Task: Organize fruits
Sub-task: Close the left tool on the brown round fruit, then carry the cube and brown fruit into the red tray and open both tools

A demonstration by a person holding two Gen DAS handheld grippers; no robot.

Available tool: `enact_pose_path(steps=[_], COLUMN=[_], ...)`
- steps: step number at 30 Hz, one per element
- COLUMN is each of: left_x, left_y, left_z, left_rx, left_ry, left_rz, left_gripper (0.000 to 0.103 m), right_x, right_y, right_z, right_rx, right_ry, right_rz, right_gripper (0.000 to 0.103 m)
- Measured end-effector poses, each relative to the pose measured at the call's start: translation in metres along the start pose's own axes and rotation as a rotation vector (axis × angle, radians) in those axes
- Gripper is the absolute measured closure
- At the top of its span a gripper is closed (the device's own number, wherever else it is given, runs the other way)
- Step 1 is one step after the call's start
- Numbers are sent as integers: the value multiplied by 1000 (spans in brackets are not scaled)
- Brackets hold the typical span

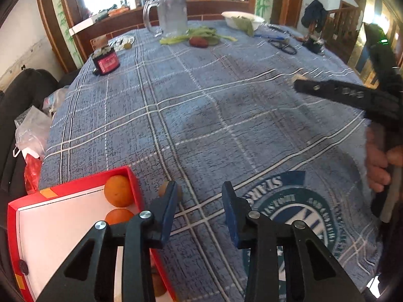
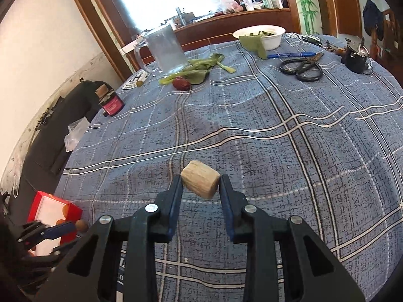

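Fruit piece (image 2: pixel 200 182), pale and stubby, sat pinched between the blue pads of our right gripper (image 2: pixel 200 185), lifted over the middle of the blue plaid tablecloth (image 2: pixel 277 115), and we had plenty of bare cloth ahead and to the right of it. Our left gripper (image 1: pixel 199 201) hung with its jaws parted and nothing between them, low over the near left corner of the table, right beside the red box (image 1: pixel 75 183). A small brown fruit (image 1: pixel 163 188) lay on the cloth just outside the box's right wall, peeking from behind our left finger. From the left camera we caught the right gripper's black fingers (image 1: pixel 347 93) reaching in from the right edge, with a hand (image 1: pixel 380 163) wrapped round its handle.

Far across the table the clutter crowded the back edge: a glass mug (image 2: pixel 163 50), leafy greens (image 2: pixel 199 70) with a dark red fruit (image 2: pixel 180 83) against them, a white bowl (image 2: pixel 262 36), black scissors (image 2: pixel 302 68), a blue pen (image 2: pixel 289 54) and a dark jar with a pink label (image 2: pixel 112 103) near the left edge. All of it stood well apart from us.

Inside the box, on its white floor, two oranges (image 1: pixel 118 191) sat together in the far right corner, touching the wall.
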State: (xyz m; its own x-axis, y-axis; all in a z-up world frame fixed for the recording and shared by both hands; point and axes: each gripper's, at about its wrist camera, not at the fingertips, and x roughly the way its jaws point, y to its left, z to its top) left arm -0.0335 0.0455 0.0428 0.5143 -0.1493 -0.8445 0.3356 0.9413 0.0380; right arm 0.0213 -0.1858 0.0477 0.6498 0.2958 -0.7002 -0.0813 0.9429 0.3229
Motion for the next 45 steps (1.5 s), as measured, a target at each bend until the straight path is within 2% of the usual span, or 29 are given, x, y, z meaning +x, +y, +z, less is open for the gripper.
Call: enact_pose_path(steps=[5, 7, 10, 14, 17, 21, 30, 33, 39, 42, 45], left_x=[3, 5, 6, 14, 14, 22, 21, 11, -33, -62, -91], left_y=[4, 4, 10, 9, 9, 8, 6, 2, -7, 2, 27], left_z=[4, 4, 5, 3, 4, 3, 2, 3, 2, -4, -17], left_rx=[0, 13, -9, 12, 10, 15, -13, -25, -27, -60, -115], left_ry=[6, 4, 4, 37, 43, 69, 52, 22, -86, -143, -192], left_rz=[25, 57, 53, 70, 53, 64, 63, 43, 29, 36, 82], left_gripper=[68, 68, 68, 68, 68, 79, 81, 81, 81, 81, 81], right_x=[2, 3, 4, 6, 7, 7, 12, 12, 7, -1, -6], right_y=[3, 4, 6, 6, 6, 6, -2, -2, 2, 9, 21], right_z=[1, 0, -1, -1, -1, -1, 0, 0, -1, -2, -7], right_rx=[-4, -8, -13, -12, -10, -12, 15, 13, -3, -36, -74], right_ry=[9, 14, 17, 26, 27, 31, 57, 55, 23, -25, -56], right_rz=[21, 22, 24, 25, 24, 26, -3, 2, 37, 58, 81], right_gripper=[71, 71, 71, 71, 71, 71, 71, 71, 71, 71, 71])
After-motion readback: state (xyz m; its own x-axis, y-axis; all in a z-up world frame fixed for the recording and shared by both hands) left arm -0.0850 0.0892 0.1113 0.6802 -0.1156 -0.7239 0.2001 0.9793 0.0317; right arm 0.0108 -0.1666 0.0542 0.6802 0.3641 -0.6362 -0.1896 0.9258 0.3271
